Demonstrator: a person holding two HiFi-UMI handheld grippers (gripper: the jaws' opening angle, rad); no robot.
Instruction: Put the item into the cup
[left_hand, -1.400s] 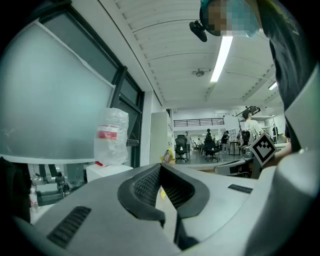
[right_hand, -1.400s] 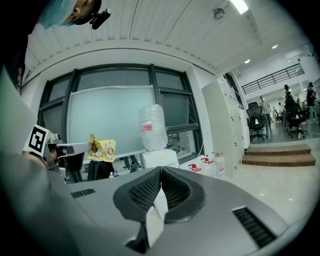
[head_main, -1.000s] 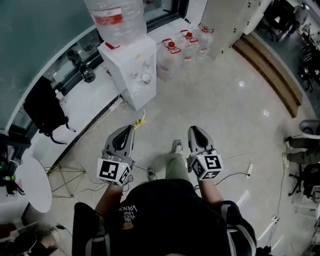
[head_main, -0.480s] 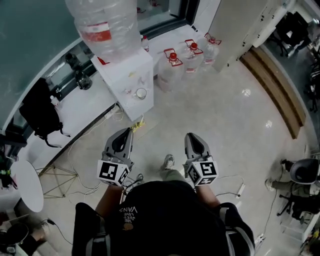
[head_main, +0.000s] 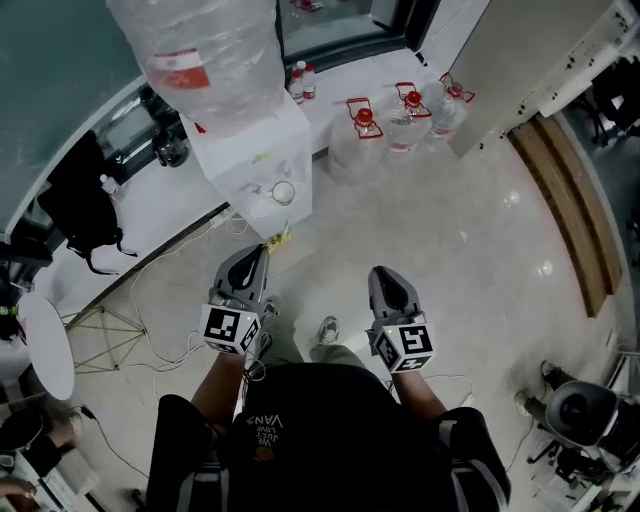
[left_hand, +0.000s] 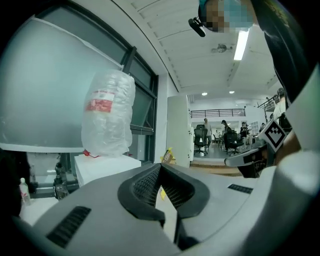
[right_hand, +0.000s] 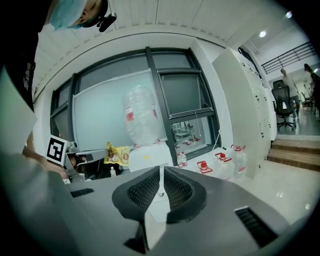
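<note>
Above glossy floor (head_main: 450, 230) | left gripper (head_main: 259, 258) pinches crinkly yellow packet (right_hand: 117, 153) | right gripper (head_main: 382, 274) ribbed fingers pressed together

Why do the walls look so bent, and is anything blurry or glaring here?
Both gripper views: wide-angle lenses bow the window frames. Head view: the big water bottle looks soft and smeared; lamp glare dots the shiny floor. Left gripper view: the ceiling light blooms.

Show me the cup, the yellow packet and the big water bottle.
cup (head_main: 284, 192): head view, its open top.
yellow packet (right_hand: 118, 155): right gripper view, its printed face.
water bottle (head_main: 178, 72): head view, its red label.
</note>
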